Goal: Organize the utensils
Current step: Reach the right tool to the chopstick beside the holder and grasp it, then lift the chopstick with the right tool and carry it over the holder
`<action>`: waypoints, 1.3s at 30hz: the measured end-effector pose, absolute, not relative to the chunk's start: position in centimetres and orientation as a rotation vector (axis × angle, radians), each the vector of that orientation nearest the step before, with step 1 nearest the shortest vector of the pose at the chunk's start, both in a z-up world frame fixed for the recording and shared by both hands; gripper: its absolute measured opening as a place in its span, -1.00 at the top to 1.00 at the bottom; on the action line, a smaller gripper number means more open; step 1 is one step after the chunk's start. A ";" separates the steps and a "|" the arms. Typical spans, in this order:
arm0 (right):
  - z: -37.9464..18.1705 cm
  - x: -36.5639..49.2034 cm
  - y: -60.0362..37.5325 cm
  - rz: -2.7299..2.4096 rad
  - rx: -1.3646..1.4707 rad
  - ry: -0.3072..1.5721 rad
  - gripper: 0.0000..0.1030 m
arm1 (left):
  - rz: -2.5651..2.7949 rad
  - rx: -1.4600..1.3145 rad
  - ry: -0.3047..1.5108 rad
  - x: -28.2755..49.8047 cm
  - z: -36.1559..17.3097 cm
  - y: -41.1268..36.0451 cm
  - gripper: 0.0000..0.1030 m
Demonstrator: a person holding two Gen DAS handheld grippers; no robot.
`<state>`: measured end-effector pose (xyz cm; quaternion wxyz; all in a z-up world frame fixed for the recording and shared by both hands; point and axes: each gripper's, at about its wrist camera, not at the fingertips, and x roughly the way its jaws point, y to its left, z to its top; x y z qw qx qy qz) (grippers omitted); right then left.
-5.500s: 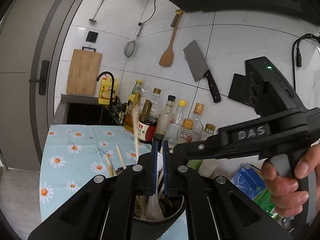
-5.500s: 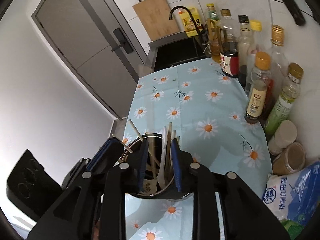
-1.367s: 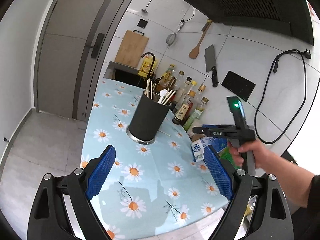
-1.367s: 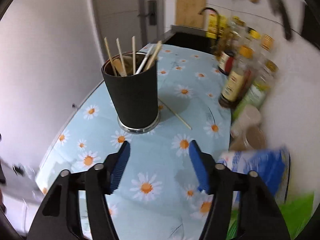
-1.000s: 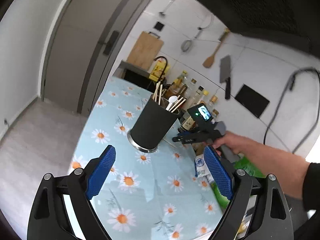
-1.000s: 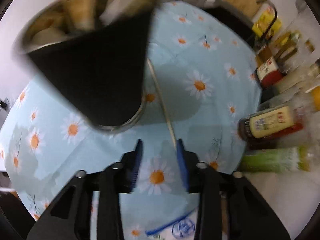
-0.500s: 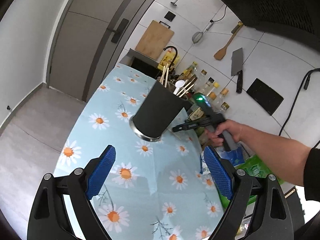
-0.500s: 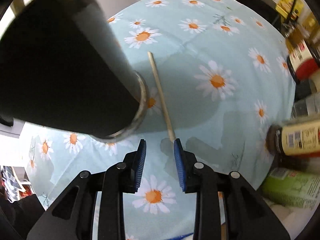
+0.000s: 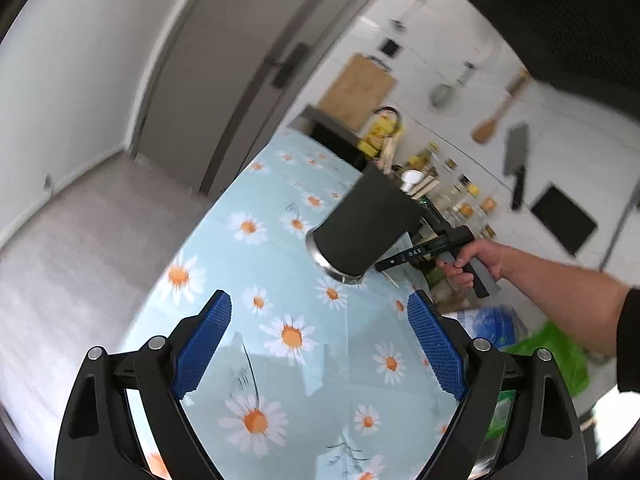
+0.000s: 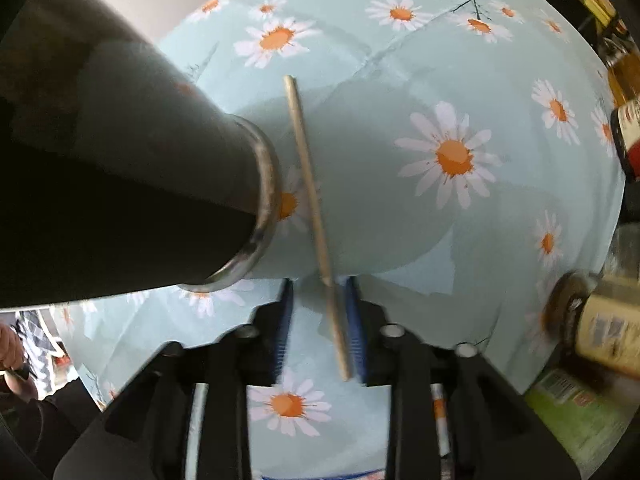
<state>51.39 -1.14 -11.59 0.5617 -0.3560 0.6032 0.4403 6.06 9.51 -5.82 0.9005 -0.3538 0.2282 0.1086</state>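
A black utensil holder (image 9: pixel 370 224) with a metal base ring stands on the daisy-print tablecloth (image 9: pixel 280 280), with chopsticks and a white spoon in it. A single wooden chopstick (image 10: pixel 312 200) lies flat on the cloth beside the holder's base (image 10: pixel 256 216). My right gripper (image 10: pixel 320 320) is low over the cloth, its jaws slightly apart around the chopstick's near end. In the left wrist view it (image 9: pixel 400 258) reaches in behind the holder. My left gripper (image 9: pixel 320 344) is wide open and empty, above the near part of the cloth.
Bottles of sauce and oil (image 9: pixel 460 200) stand along the tiled wall behind the holder. A bottle and jar (image 10: pixel 600 328) lie close to the right of my right gripper. A blue bag (image 9: pixel 492 328) and green bag (image 9: pixel 556 356) sit at the right.
My right gripper has moved down and forward, so the chopstick's near end now lies between its jaws. My left gripper stays open and has shifted slightly.
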 end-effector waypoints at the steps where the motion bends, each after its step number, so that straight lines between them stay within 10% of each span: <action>1: -11.6 51.2 -0.5 1.033 -0.868 1.412 0.88 | 0.227 -0.751 0.472 6.0 -6.2 9.3 -0.69; 19: -11.4 52.5 1.5 0.946 -0.832 1.478 0.90 | 0.394 -0.582 0.432 2.8 -4.8 4.2 -0.69; 39: 4.8 55.7 -5.0 0.720 -0.305 1.066 0.89 | 0.371 -0.707 0.365 -4.8 -4.5 3.4 -0.69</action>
